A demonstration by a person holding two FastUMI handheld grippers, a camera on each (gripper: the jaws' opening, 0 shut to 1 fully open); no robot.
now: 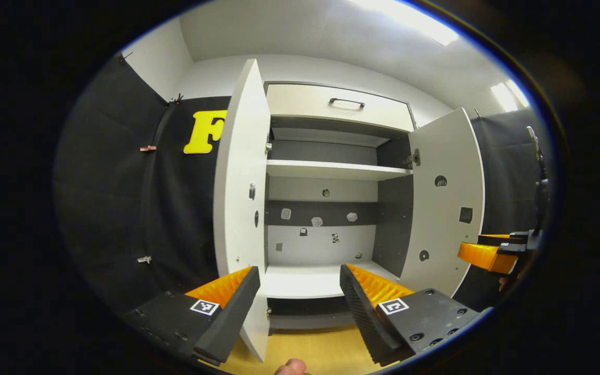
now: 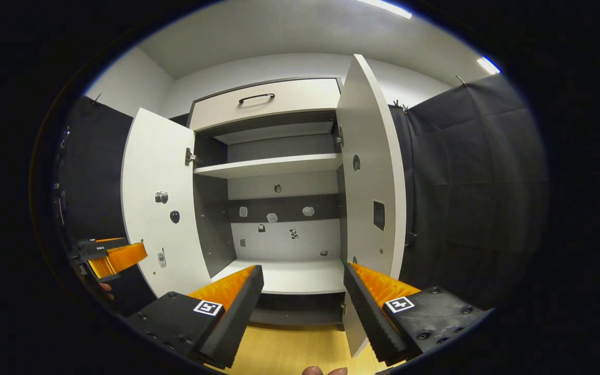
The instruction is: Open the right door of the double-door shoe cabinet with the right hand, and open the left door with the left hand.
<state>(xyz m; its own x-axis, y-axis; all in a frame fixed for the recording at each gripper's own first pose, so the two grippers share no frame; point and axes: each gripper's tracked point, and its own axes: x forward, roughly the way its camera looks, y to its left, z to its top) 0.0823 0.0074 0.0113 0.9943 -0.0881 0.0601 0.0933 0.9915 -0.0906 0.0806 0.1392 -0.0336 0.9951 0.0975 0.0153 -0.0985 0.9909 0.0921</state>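
The white shoe cabinet (image 1: 326,169) stands with both doors swung wide. In the left gripper view the left door (image 1: 240,198) is edge-on just beyond my left gripper (image 1: 300,281), which is open and holds nothing. The right door (image 1: 443,203) hangs open farther right, with the right gripper (image 1: 492,252) beside its outer edge. In the right gripper view the right door (image 2: 370,187) is close ahead of my open, empty right gripper (image 2: 302,284). The left door (image 2: 162,208) hangs open there, the left gripper (image 2: 115,255) by its lower edge.
Bare shelves (image 1: 331,169) and a dark back panel fill the cabinet's inside, under a closed drawer with a dark handle (image 1: 347,101). Black cloth walls (image 2: 466,198) flank the cabinet on both sides. The floor (image 1: 310,349) in front is light wood.
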